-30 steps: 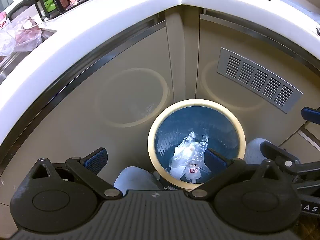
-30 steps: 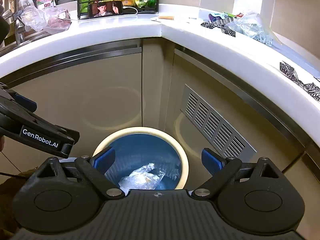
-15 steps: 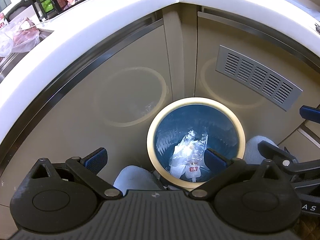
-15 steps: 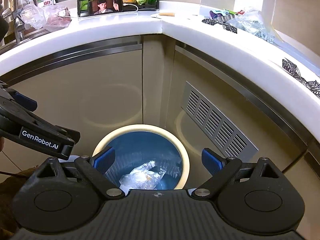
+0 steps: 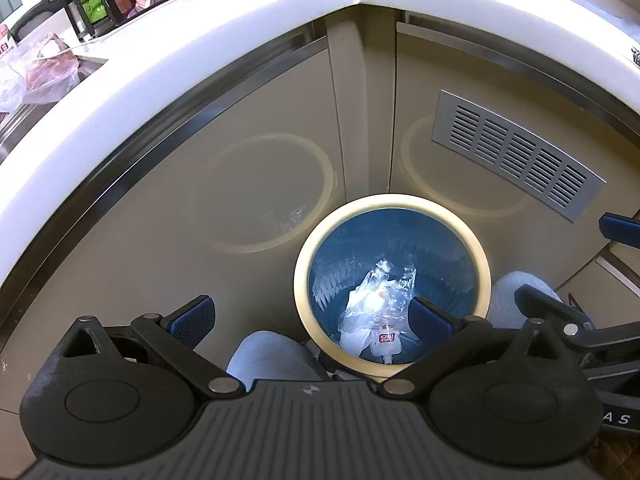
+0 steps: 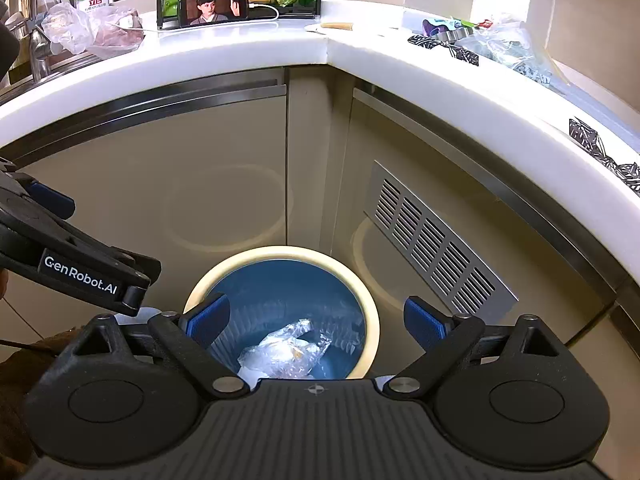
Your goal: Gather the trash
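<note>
Left wrist view: left gripper (image 5: pixel 312 316) spread wide, blue pads empty, poised above a round trash bin (image 5: pixel 486 276) with a cream rim and blue liner, standing on the floor in the cabinet corner. Inside the bin, a crumpled clear plastic wrapper (image 5: pixel 376 300) lying on the bottom, a small red-and-white label showing at its lower end. Light blue slippers (image 5: pixel 268 354) visible below, either side of the bin. Compared with a second ago, almost nothing different: only a slight drift of the view, wrapper in the same spot.

Right wrist view: right gripper (image 6: pixel 316 318) also wide open, holding nothing, aimed down at the same bin (image 6: pixel 374 332); same wrapper (image 6: pixel 286 350) resting inside. Left gripper's body at the left edge. Up on the white countertop (image 6: pixel 240 46), loose plastic bags (image 6: pixel 506 46) at the right and more crumpled plastic (image 6: pixel 76 32) near the sink. Little changed from the earlier frames.

Judgement: one piece already binned, both grippers free, likely pausing before fetching further trash from the counter.
</note>
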